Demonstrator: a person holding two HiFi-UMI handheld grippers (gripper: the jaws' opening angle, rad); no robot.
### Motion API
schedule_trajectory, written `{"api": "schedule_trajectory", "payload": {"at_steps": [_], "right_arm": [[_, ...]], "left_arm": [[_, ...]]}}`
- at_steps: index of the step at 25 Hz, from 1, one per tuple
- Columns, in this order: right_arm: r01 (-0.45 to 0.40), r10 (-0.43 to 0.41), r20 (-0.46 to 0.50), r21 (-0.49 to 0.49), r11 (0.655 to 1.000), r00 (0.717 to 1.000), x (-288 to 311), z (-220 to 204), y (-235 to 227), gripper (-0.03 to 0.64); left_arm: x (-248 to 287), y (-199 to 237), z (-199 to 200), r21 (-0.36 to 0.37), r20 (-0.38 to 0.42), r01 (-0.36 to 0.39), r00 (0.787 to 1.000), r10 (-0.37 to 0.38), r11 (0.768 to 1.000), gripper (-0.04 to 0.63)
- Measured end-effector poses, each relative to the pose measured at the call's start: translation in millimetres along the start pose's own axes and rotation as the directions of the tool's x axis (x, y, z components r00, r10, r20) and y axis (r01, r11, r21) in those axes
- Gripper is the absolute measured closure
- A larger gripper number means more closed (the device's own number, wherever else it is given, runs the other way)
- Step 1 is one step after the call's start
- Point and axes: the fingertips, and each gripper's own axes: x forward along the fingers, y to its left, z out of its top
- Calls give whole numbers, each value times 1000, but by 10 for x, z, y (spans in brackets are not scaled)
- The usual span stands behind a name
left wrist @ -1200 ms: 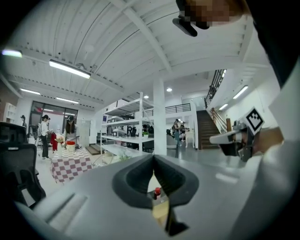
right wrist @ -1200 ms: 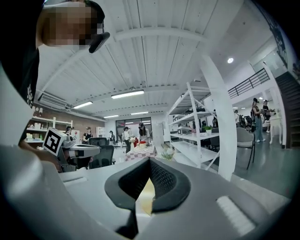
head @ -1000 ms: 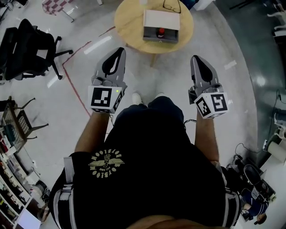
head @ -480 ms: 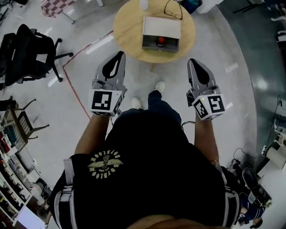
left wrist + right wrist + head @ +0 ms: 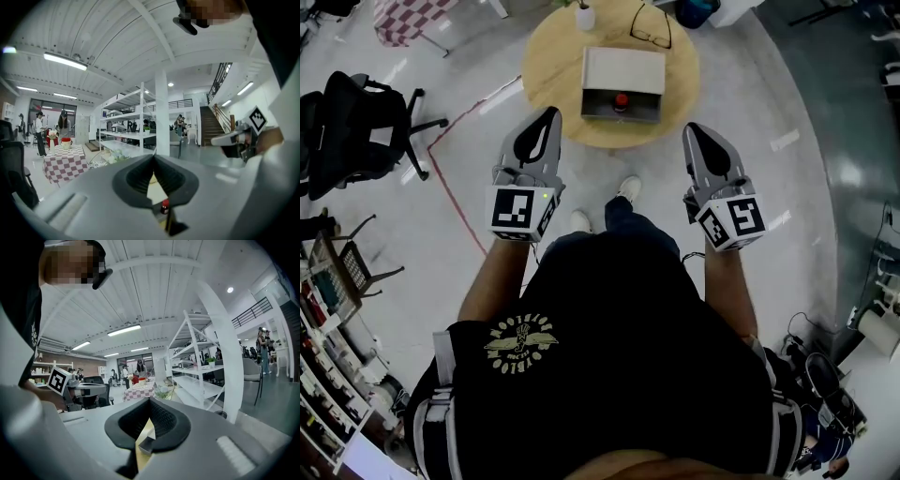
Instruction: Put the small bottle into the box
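Head view: a person stands facing a round wooden counter [image 5: 553, 66], with a pair of tongs in each hand.
Left tongs [image 5: 551, 112]: jaws together with nothing between them, held over the floor short of the counter's edge.
Right tongs [image 5: 694, 129]: jaws pressed together and empty, level with the left pair and well apart from it.
Small bottle [image 5: 621, 101]: red-capped and upright, in the open grey front part of the box [image 5: 623, 67], away from both tongs.
Box: near the counter's middle, with its pale part behind.
Glasses [image 5: 650, 28]: on the counter behind the box.
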Motion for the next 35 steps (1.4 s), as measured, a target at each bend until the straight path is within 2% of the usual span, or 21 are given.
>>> {"api": "schedule_trajectory", "payload": {"at_steps": [6,12,14,17,20,23,27,29,31,33,35], "right_arm": [[-25,25,7,19,1000,1000,124,71,-555,610],[-127,127,-26,21,992,992,360,11,-802,609],[-161,162,-49,18,987,986,498,-81,-786,610],[-209,207,-118,-1,978,971,809,-431,-699,609],[-255,245,-223,-19,967,944,1131,-934,-613,608],[-293,277,-284,-17,956,918,1330,-1269,-470,597],[-326,272,-397,-75,943,877,1633,-1791,-412,536],[-365,253,-474,-159,917,843,1768,-2094,-395,493],[-415,233,-542,-241,877,807,1891,-2364,-353,460],[-448,215,-591,-280,849,778,1993,-2591,-327,444],[-459,197,-621,-295,838,758,2094,-2763,-334,442]], "left_arm": [[576,-143,105,26,-4,-23,1000,23,999,595],[841,-207,196,20,-4,-83,997,83,996,595],[837,-155,105,15,-26,-107,994,107,994,595],[874,-27,-274,22,-111,-134,985,136,991,595],[980,40,-635,28,-193,-141,971,144,990,595],[1024,77,-771,3,-218,-121,969,119,993,595],[1169,241,-1013,11,-275,-107,956,106,994,595],[1236,268,-1088,8,-298,-91,951,89,996,595],[1294,273,-1085,7,-302,-65,951,64,998,595],[1361,294,-1058,14,-304,-44,951,46,999,595],[1434,338,-1021,13,-308,-33,951,35,999,595]]}}
